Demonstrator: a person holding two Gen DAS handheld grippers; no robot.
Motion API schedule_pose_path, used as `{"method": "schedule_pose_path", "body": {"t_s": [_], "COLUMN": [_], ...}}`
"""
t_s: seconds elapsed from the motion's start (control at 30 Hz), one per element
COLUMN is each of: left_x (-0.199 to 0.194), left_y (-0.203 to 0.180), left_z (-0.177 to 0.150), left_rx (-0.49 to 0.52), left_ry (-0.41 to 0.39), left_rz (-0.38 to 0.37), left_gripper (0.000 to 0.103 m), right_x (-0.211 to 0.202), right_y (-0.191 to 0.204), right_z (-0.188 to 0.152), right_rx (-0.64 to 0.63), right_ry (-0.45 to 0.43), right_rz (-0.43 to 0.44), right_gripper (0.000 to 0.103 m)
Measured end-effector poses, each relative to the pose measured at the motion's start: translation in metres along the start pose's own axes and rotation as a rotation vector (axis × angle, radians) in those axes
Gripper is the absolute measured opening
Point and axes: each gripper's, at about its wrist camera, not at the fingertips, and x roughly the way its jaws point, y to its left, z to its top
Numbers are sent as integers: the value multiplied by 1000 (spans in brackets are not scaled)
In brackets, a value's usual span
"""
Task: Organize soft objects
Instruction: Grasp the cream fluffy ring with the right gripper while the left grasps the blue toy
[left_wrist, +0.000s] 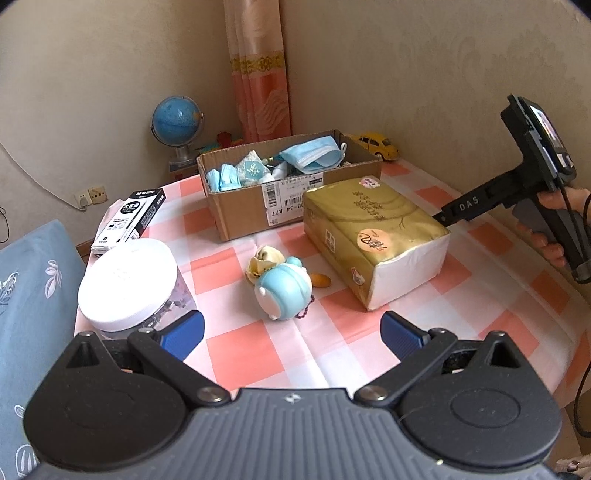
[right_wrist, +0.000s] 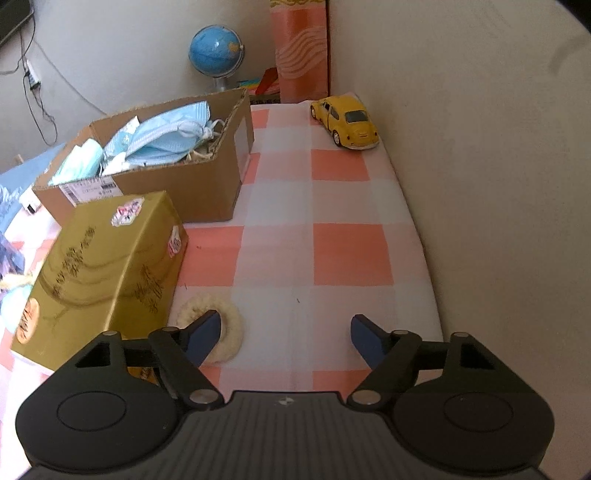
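Note:
A cardboard box at the back of the checked table holds blue face masks and small packets. In front of it lie a gold tissue pack and a pale blue plush toy. My left gripper hangs open over the cloth just short of the toy, holding nothing. A cream fluffy ring lies beside the tissue pack. My right gripper is open; its left finger overlaps the ring and its right finger is over bare cloth. In the left wrist view a hand holds its black handle behind the pack.
A jar with a white lid and a black-and-white carton stand at the table's left edge. A yellow toy car sits at the far corner by the wall. A globe and a curtain are behind; a blue pillow is on the left.

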Motion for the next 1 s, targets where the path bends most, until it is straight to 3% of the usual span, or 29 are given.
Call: {"method": "schedule_pose_path", "body": {"t_s": [0.33,0.57,0.73,0.87,1.0], "left_x": [1,3,9,15,21], "left_y": [-3,-2,-1,-1,1], "left_z": [0,-1,-1,-1,0], "left_rx": [9,14,11,11,11], "left_ry": [-5,-1,5,10,8], "left_rz": [-18,-18,-30,-27,-20], "left_gripper": [101,101,101,101,100], "right_x": [-20,-53,-59,-51,-45], "right_y": [-1,-4,13,26,30], "right_z": [-25,-51,-66,-72,-73], "right_rx": [-22,21,-48,-101,-122], "right_ry": [-1,-66,-100,-104,-115], "right_rz": [-99,-57,-20,-22,-25], "right_gripper": [82,82,82,69,68]}}
